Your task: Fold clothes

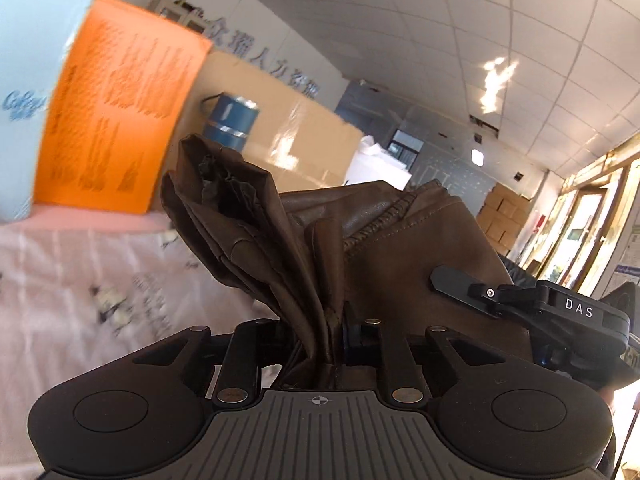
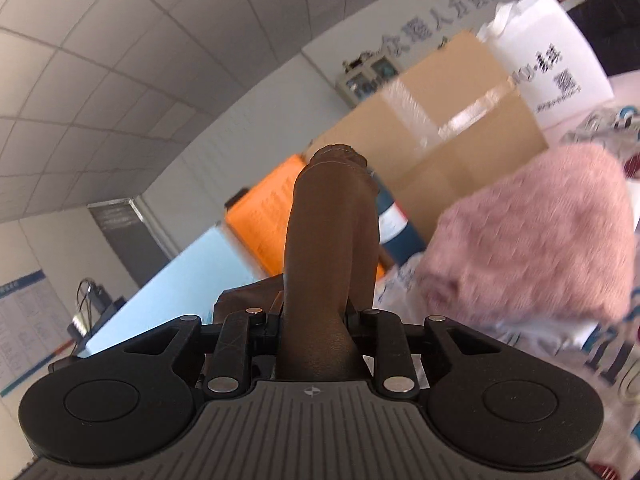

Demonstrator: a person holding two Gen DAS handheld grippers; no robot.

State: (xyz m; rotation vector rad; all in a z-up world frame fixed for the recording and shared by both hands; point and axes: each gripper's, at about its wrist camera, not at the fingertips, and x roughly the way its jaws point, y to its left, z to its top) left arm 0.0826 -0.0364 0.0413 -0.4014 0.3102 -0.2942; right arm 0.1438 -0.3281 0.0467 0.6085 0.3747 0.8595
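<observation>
Tabletop (image 1: 60, 280): covered by a pale pink printed cloth; blurred in both views.
Cardboard box (image 1: 288, 132): large, brown, taped along the top; seen standing at the back of the tabletop.
Light blue box (image 1: 24, 92): seen at the far left edge, just beside the orange box.
Orange box (image 1: 120, 108): printed with dark text too blurred to be read; stood between the light blue box and the cardboard box.
Brown garment (image 1: 384, 248): leather-like, with a stitched seam; held up above the tabletop, bunched into folds at the left and spread flatter at the right. In the right wrist view a narrow fold of it (image 2: 332, 240) is seen rising upright from between the fingers.
Pink fluffy garment (image 2: 532, 232): seen lying on the tabletop to the right of the brown garment; blurred.
White bag (image 2: 548, 60): printed with dark marks; seen beside the cardboard box.
Blue can (image 1: 230, 122): seen in front of the cardboard box, behind the brown garment.
Left hand-held gripper (image 1: 332, 328): fingers drawn together and clamped on a gathered fold of the brown garment.
Right hand-held gripper (image 2: 312, 320): fingers pressed against the sides of the brown fold, gripping it; its finger (image 1: 456, 284) is seen lying against the flatter part of the garment.
</observation>
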